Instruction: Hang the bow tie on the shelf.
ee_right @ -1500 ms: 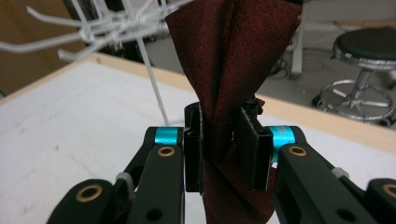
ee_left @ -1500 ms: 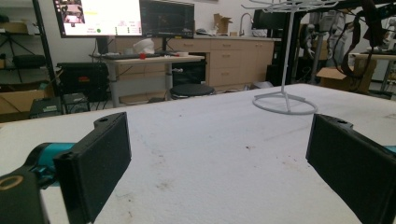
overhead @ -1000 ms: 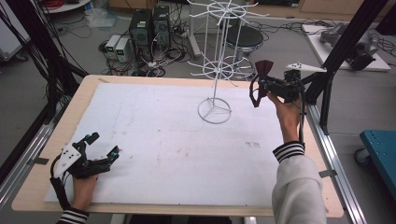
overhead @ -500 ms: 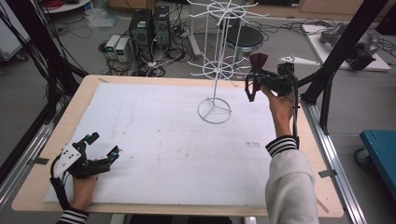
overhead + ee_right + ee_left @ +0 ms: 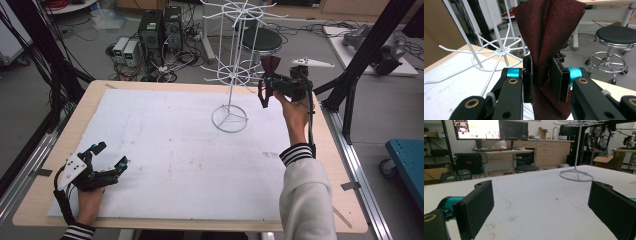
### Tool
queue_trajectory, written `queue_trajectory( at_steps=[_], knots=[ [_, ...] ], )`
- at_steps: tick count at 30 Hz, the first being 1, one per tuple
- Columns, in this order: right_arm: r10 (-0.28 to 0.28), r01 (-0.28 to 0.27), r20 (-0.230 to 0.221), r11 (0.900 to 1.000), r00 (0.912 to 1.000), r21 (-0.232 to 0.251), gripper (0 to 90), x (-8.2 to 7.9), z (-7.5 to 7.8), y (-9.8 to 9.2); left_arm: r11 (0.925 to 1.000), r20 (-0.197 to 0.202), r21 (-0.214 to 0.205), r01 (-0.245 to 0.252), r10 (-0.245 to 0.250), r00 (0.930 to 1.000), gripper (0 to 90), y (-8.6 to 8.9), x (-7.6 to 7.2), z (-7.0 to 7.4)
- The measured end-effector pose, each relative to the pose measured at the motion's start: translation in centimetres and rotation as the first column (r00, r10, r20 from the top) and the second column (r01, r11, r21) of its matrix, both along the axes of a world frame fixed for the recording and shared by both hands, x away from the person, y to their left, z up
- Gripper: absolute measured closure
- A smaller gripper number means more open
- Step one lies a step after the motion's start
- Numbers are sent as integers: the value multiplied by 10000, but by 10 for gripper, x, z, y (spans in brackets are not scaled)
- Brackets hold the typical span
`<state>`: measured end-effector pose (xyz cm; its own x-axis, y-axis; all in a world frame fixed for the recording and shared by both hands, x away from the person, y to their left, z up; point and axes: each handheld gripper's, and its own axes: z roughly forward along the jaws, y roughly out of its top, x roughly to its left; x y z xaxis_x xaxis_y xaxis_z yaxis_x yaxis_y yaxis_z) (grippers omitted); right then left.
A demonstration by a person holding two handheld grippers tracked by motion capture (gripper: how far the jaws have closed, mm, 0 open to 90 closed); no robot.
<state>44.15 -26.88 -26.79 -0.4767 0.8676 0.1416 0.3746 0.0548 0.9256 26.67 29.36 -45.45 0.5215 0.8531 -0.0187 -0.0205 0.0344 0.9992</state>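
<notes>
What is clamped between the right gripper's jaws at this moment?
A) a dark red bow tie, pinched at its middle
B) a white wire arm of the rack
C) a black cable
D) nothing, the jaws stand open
A: in the right gripper view the right gripper has its jaws pressed on the knot of the dark red bow tie, held near the white wire rack.
</notes>
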Motion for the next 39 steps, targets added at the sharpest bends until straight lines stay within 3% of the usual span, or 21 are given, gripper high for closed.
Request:
queue_trajectory(
  at_steps=[16, 39],
  knots=[
    [344, -348, -139, 9990, 9993, -287, 740, 5, -1, 18, 10000, -8, 12, -2, 2, 10000, 70, 0, 0, 0],
    [769, -780, -355, 9965, 9964, -311, 738, 10, 0, 32, 10000, -6, 13, 6, -6, 10000, 69, 0, 0, 0]
  ],
)
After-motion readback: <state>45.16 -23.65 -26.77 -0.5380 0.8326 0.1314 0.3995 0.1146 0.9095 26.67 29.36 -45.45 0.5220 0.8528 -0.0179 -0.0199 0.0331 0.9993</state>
